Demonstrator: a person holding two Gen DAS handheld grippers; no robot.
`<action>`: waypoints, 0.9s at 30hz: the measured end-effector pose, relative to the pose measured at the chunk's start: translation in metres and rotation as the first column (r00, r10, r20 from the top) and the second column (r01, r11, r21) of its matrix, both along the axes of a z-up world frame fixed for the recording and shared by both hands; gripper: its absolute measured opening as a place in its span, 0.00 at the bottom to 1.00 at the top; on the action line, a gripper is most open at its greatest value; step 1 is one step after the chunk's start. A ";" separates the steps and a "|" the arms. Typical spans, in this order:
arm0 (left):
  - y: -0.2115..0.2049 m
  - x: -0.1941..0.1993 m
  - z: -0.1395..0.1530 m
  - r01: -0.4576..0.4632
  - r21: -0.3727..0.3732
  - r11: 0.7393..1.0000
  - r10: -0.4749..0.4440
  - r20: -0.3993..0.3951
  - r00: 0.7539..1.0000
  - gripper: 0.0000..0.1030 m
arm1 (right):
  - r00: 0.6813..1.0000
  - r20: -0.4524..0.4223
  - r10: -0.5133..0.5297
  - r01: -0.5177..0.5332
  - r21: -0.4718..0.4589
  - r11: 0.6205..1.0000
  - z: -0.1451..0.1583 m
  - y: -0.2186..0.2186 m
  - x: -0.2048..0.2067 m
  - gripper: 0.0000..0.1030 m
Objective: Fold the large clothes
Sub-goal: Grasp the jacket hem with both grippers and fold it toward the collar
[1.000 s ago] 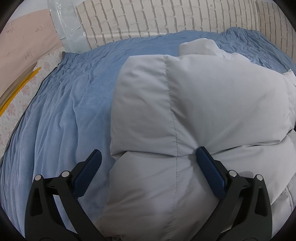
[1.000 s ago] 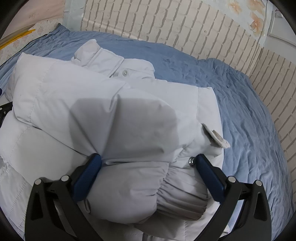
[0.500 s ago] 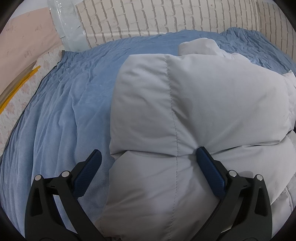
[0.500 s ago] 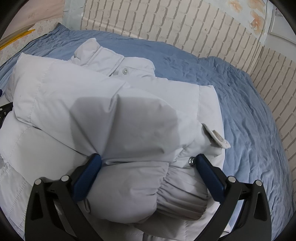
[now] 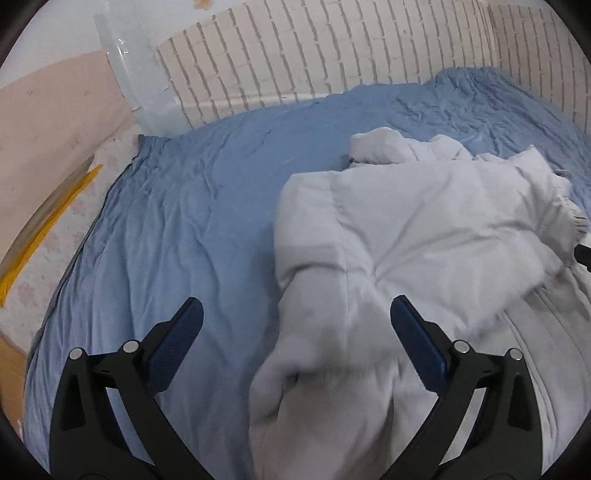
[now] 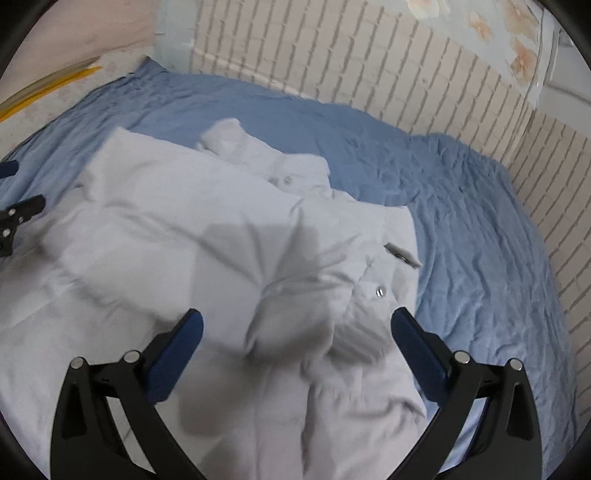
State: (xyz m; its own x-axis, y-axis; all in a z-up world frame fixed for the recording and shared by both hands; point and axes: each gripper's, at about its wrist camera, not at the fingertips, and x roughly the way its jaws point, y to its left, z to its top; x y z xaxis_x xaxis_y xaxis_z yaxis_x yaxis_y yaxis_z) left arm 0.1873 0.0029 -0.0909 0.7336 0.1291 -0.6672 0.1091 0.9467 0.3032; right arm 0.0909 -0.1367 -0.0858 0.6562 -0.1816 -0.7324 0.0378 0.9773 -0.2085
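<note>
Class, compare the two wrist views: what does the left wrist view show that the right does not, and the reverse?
Left view only: a wooden corner at the lower left. Right view only: the jacket's metal snap, a collar button and floral wallpaper. Both show the pale jacket, blue sheet, brick wall and an open hand-held gripper.
</note>
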 end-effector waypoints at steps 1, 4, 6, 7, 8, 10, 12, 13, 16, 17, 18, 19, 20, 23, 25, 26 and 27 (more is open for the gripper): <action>0.002 -0.007 0.001 -0.005 -0.005 1.000 0.005 -0.006 1.000 0.97 | 1.000 -0.003 0.004 -0.004 -0.005 1.000 0.004 0.001 -0.011 0.98; 0.012 -0.026 -0.007 -0.034 -0.019 0.999 0.033 -0.069 0.997 0.97 | 0.999 -0.002 -0.032 0.032 0.003 0.999 0.008 -0.008 -0.037 0.98; 0.022 -0.041 -0.018 -0.059 -0.023 0.998 0.056 -0.124 0.991 0.97 | 0.996 -0.010 -0.084 0.085 0.048 0.995 0.006 -0.022 -0.056 0.98; 0.027 -0.046 -0.021 -0.071 -0.025 0.997 0.067 -0.141 0.988 0.97 | 0.994 -0.019 -0.111 0.112 0.073 0.991 0.004 -0.030 -0.064 0.98; 0.032 -0.053 -0.025 -0.090 -0.026 0.996 0.084 -0.162 0.983 0.97 | 0.990 -0.031 -0.137 0.139 0.099 0.985 0.001 -0.039 -0.070 0.98; 0.044 -0.066 -0.033 -0.135 -0.031 0.990 0.126 -0.208 0.970 0.97 | 0.978 -0.061 -0.197 0.205 0.177 0.963 -0.006 -0.060 -0.083 0.98; 0.053 -0.080 -0.036 -0.155 -0.063 0.986 0.135 -0.247 0.960 0.97 | 0.964 -0.093 -0.248 0.265 0.282 0.922 -0.010 -0.076 -0.099 0.98; 0.058 -0.088 -0.036 -0.162 -0.079 0.984 0.137 -0.260 0.956 0.97 | 0.958 -0.108 -0.266 0.286 0.321 0.903 -0.011 -0.080 -0.106 0.98; 0.068 -0.113 -0.030 -0.178 -0.135 0.975 0.133 -0.285 0.949 0.97 | 0.953 -0.179 -0.245 0.296 0.363 0.883 -0.015 -0.076 -0.128 0.98; 0.072 -0.123 -0.027 -0.179 -0.164 0.970 0.123 -0.307 0.944 0.97 | 0.950 -0.212 -0.230 0.292 0.336 0.895 -0.018 -0.070 -0.134 0.98; 0.071 -0.139 -0.026 -0.179 -0.189 0.966 0.108 -0.333 0.937 0.97 | 0.946 -0.237 -0.220 0.287 0.305 0.908 -0.020 -0.064 -0.139 0.98; 0.071 -0.151 -0.026 -0.179 -0.195 0.964 0.105 -0.339 0.935 0.97 | 0.940 -0.263 -0.217 0.288 0.273 0.918 -0.023 -0.061 -0.146 0.98; 0.071 -0.165 -0.025 -0.177 -0.206 0.962 0.097 -0.348 0.932 0.97 | 0.926 -0.297 -0.232 0.311 0.255 0.916 -0.027 -0.060 -0.152 0.98; 0.088 -0.186 -0.031 -0.254 -0.354 0.900 0.078 -0.444 0.893 0.97 | 0.836 -0.400 -0.376 0.515 0.334 0.790 -0.030 -0.092 -0.176 0.98; 0.100 -0.193 -0.039 -0.318 -0.405 0.857 0.078 -0.508 0.858 0.97 | 0.788 -0.461 -0.407 0.595 0.404 0.695 -0.033 -0.111 -0.189 0.98; 0.101 -0.196 -0.041 -0.323 -0.403 0.856 0.076 -0.520 0.851 0.97 | 0.787 -0.475 -0.394 0.593 0.407 0.694 -0.033 -0.110 -0.189 0.98; 0.100 -0.198 -0.042 -0.317 -0.388 0.865 0.077 -0.523 0.849 0.97 | 0.786 -0.500 -0.364 0.580 0.391 0.715 -0.034 -0.103 -0.188 0.98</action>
